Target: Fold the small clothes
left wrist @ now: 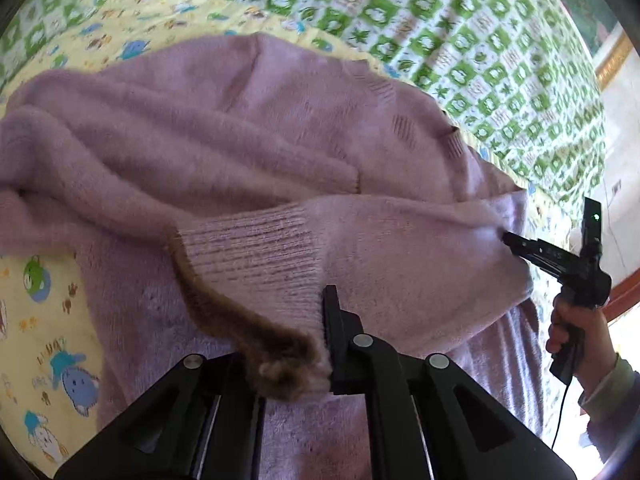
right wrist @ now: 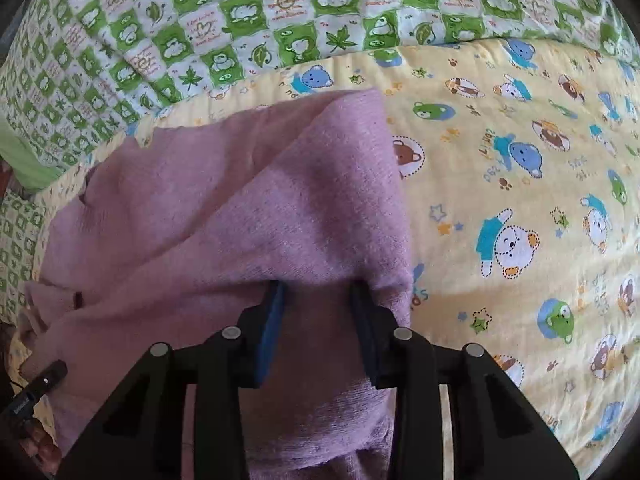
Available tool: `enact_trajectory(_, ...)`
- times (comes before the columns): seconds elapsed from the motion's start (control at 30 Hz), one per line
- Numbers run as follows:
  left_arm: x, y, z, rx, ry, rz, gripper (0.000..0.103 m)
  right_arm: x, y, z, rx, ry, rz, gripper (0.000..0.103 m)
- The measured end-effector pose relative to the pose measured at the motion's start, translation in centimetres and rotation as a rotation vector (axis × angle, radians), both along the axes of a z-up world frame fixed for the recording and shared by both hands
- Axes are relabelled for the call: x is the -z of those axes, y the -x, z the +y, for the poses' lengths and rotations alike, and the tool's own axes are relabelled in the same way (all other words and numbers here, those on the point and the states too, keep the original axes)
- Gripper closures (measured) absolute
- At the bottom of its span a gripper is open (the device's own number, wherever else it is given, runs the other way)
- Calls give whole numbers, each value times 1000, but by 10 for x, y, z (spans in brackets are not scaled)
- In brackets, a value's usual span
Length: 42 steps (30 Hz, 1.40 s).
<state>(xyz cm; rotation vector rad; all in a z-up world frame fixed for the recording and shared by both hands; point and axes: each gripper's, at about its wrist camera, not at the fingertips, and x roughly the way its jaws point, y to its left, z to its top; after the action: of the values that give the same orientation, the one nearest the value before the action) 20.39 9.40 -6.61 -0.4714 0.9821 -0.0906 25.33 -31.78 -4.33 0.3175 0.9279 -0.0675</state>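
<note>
Left wrist view: left gripper (left wrist: 320, 344) fingers clamp fuzzy lilac knit sweater's (left wrist: 248, 136) ribbed cuff; right gripper (right wrist: 316, 300) fingers parted, fabric between; bedsheet print illegible.

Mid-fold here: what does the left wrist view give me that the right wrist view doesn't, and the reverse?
Only the left wrist view shows the sweater's ribbed cuff with its brown fuzzy trim, pinched in the left gripper, plus the whole right gripper from outside, biting the sleeve.

Only the right wrist view shows the right gripper's blue pads, parted with fabric draped over them.

Both show the purple sweater, the yellow cartoon sheet and the green checked quilt.
</note>
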Motion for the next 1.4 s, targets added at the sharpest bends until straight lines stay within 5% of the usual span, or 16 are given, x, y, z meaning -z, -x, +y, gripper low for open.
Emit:
enact_trajectory(0.07,-2,6,7,-24,30,13,89,-9,5,6,-26,45,-6,64)
enact_trajectory(0.37,-30,36,72,-211,130,4,63,-31,45,14,-43,-91,-61,59)
enact_trajectory(0.5,-30,18,94,-260,145,47,47,-28,63,34,-67,-143,-47,59)
enact_trajectory(0.63,-15,-9,103,-280,118,134,47,-26,76,62,-103,-175,-33,59)
enact_trajectory(0.73,-5,-21,111,-313,128,144,56,-25,82,80,-138,-190,-20,59)
enact_trajectory(0.8,-3,-27,114,-319,106,144,88,-25,86,89,-160,-188,-18,59)
enact_trajectory(0.87,-8,-28,115,-323,78,130,95,-27,91,93,-177,-183,-20,59)
enact_trajectory(1.03,-69,-17,103,-287,151,-79,99,-31,97,96,-190,-192,-38,59)
enact_trajectory(1.2,-131,-17,59,-180,303,-270,99,-36,97,95,-185,-237,-62,59)
enact_trajectory(1.33,-141,-28,8,-87,434,-331,99,-43,96,109,-267,-339,-93,59)
enact_trajectory(1.4,-135,-36,-20,-39,477,-324,99,-48,98,122,-309,-307,-96,59)
